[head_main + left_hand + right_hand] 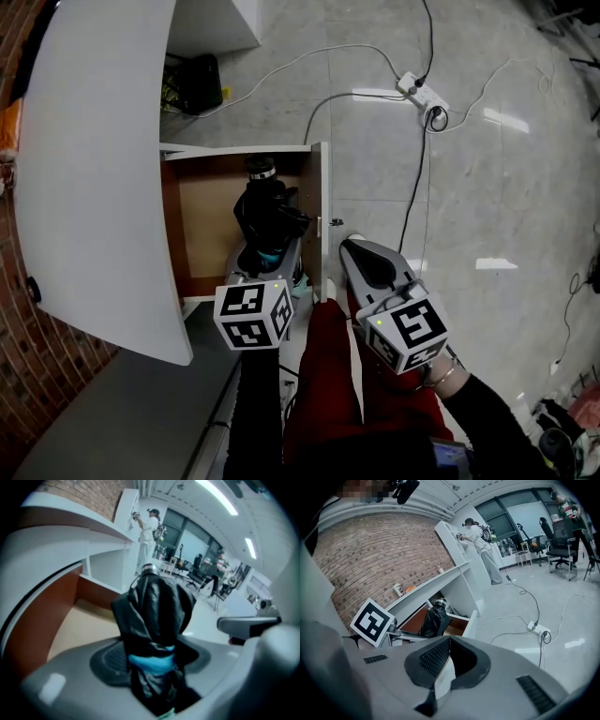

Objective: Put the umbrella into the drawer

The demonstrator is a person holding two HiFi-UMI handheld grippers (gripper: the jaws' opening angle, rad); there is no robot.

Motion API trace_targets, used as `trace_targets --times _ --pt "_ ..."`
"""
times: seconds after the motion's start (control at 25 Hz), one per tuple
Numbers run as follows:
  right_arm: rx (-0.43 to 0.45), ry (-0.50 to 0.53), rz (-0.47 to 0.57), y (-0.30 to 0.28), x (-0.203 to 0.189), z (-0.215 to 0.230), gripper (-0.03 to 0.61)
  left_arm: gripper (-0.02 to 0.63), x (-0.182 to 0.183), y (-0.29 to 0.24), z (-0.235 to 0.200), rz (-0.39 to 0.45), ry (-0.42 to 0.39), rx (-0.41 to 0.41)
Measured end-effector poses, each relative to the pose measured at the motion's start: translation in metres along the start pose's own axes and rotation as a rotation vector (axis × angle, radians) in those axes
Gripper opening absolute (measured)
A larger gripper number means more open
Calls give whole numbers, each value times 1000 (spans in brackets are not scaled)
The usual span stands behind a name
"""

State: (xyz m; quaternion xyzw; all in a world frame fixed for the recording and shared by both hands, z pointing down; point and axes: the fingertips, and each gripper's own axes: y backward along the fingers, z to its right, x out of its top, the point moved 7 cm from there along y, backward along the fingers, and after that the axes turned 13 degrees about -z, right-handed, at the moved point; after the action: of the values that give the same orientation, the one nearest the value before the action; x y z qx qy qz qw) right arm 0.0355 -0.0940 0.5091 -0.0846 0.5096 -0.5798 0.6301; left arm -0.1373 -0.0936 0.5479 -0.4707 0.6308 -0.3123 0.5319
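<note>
Grey floor [487, 187], cables [412, 187] near. Drawer [202, 225] open below white tabletop [94, 169]. Left gripper [267, 258] pinches umbrella [267, 211] over drawer's inside. Right gripper [361, 258] pressed together, empty, beside drawer front. Risk: loose folds could snag drawer's side, leaving umbrella propped.

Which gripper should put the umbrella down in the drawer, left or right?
Left, probably. The left gripper is shut on the black umbrella, holding it right over the open drawer. The right gripper is shut and empty, off beside the drawer's front.

Folded black umbrella [270, 220] with blue strap hangs above the open wood-lined drawer [202, 225].
</note>
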Motion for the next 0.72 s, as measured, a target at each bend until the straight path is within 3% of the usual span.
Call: trace_targets --times 0.72 --pt "-9 -22 -58 -25 -15 17 6 264 -9 -45 -10 -95 16 27"
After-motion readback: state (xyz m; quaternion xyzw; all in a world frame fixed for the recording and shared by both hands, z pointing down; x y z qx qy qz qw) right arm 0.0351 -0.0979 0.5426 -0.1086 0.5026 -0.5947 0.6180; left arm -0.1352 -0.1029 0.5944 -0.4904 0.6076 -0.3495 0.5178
